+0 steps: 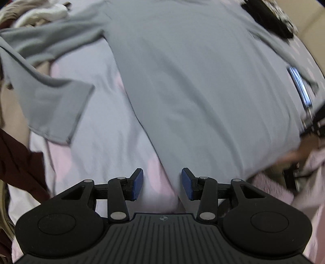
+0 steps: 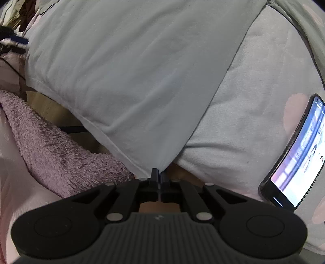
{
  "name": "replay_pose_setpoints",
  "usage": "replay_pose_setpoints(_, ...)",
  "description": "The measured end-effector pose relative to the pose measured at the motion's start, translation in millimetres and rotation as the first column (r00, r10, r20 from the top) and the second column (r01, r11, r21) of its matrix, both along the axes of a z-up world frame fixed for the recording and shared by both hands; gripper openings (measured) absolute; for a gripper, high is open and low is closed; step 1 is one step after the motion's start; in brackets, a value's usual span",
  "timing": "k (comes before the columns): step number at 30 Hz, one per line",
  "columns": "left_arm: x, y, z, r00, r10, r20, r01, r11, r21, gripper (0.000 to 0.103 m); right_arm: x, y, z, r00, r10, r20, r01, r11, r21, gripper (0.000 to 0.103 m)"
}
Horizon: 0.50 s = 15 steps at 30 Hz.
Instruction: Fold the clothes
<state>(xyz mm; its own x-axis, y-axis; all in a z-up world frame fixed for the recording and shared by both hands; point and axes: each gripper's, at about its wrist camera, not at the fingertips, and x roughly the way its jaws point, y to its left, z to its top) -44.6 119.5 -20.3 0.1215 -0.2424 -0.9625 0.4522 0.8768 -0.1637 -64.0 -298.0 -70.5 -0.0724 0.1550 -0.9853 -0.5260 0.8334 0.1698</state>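
Observation:
A grey long-sleeve shirt (image 1: 193,81) lies spread flat on the bed, one sleeve (image 1: 54,105) stretched out to the left. My left gripper (image 1: 162,183) hangs open just above the shirt's near left edge. That edge runs down close by the right blue pad (image 1: 186,182), and pink sheet shows in the gap; nothing is pinched. In the right wrist view the shirt (image 2: 121,81) narrows to a corner, and my right gripper (image 2: 159,174) is shut on that corner, which is drawn up into a point.
A phone (image 2: 298,162) with a lit screen lies on the sheet right of the shirt. A pink fuzzy towel (image 2: 56,150) is at the left. A dark red garment (image 1: 20,158) and a clothes pile (image 1: 40,14) border the shirt's left side.

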Motion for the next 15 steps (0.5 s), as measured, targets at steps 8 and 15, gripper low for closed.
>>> replay_pose_setpoints(8, -26, -15, -23, 0.989, -0.135, -0.064, 0.140, 0.988, 0.072, 0.044, 2, 11, -5, 1.000, 0.025, 0.005, -0.024, 0.999, -0.030, 0.002)
replay_pose_setpoints(15, -36, -37, -12, 0.965, -0.262, 0.024, 0.263, 0.964, -0.041, 0.025, 0, 12, -9, 1.000, 0.011, 0.010, -0.011, 0.999, -0.030, 0.002)
